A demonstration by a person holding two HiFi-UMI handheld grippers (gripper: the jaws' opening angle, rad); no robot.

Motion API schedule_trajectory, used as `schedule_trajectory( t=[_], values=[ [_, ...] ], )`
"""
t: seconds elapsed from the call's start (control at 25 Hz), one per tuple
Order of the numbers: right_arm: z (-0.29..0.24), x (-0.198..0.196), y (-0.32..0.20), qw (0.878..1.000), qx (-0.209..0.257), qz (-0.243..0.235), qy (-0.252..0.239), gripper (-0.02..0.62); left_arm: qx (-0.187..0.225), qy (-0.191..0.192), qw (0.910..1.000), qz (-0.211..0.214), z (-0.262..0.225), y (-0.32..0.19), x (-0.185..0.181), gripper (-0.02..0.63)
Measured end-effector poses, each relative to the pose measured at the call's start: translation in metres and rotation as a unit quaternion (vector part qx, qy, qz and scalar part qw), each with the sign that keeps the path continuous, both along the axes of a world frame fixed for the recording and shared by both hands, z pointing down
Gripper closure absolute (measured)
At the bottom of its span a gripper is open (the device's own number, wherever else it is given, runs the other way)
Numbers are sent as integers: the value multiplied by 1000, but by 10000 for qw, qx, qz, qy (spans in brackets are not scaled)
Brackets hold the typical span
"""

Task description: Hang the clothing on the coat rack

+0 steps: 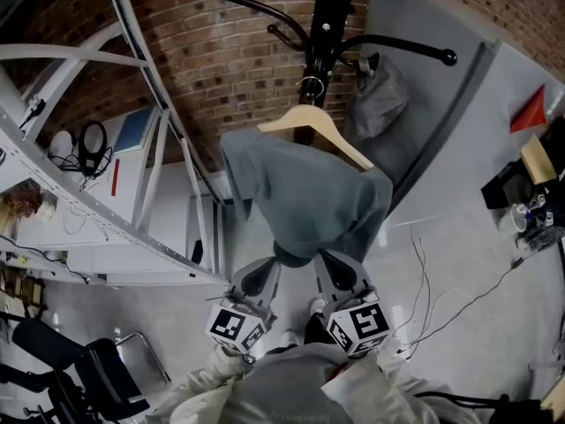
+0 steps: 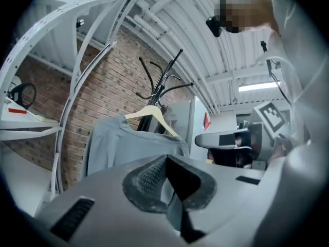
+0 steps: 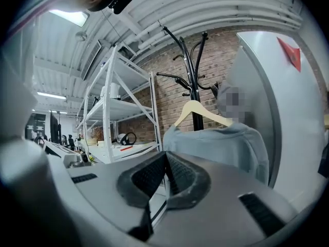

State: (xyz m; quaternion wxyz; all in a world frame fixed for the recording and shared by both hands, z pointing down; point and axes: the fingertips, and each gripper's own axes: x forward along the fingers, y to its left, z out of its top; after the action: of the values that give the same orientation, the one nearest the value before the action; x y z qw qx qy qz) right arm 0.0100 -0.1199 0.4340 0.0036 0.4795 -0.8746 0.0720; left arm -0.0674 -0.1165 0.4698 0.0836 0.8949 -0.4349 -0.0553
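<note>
Hanging against the pole of the black coat rack (image 1: 328,25), a pale wooden hanger (image 1: 328,132) carries the grey-blue shirt (image 1: 305,193). The shirt drapes over both of the hanger's shoulders and falls straight down in front of the rack's pole. The hanger's metal hook sits right at the pole, just under the rack's curved arms; which peg bears it cannot be told.

A red brick wall (image 1: 221,51) stands behind the rack, and white metal shelving (image 1: 132,219) rises to one side of it. On the rack's other side a small grey cloth bundle (image 1: 380,95) hangs from an arm, close against a tall grey panel (image 1: 441,131).

Both tools sit below the shirt's lower edge, on the person's side of the rack and close together. The left gripper (image 1: 256,278) is under the hem on the shelving side of the rack, and the right gripper (image 1: 339,269) is on the panel side. In each gripper's own view the ribbed pads meet at the tip with nothing caught between them. The shirt hangs beyond them on the rack, apart from the jaws
</note>
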Motion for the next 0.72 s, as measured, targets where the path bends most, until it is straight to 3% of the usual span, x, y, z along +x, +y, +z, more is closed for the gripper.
schedule_trajectory(
  t=[0.24, 0.4, 0.72],
  values=[
    [-2, -11, 35, 10000, 4, 25, 44, 571, 58, -211, 9996, -151, 1, 32, -11, 598],
    [3, -15, 48, 9999, -97, -12, 94, 571, 165, -211, 9996, 33, 1, 46, -5, 598],
    [9, -7, 55, 9994, -220, -118, 232, 571, 56, -280, 9995, -93, 1, 48, 11, 597]
  ],
)
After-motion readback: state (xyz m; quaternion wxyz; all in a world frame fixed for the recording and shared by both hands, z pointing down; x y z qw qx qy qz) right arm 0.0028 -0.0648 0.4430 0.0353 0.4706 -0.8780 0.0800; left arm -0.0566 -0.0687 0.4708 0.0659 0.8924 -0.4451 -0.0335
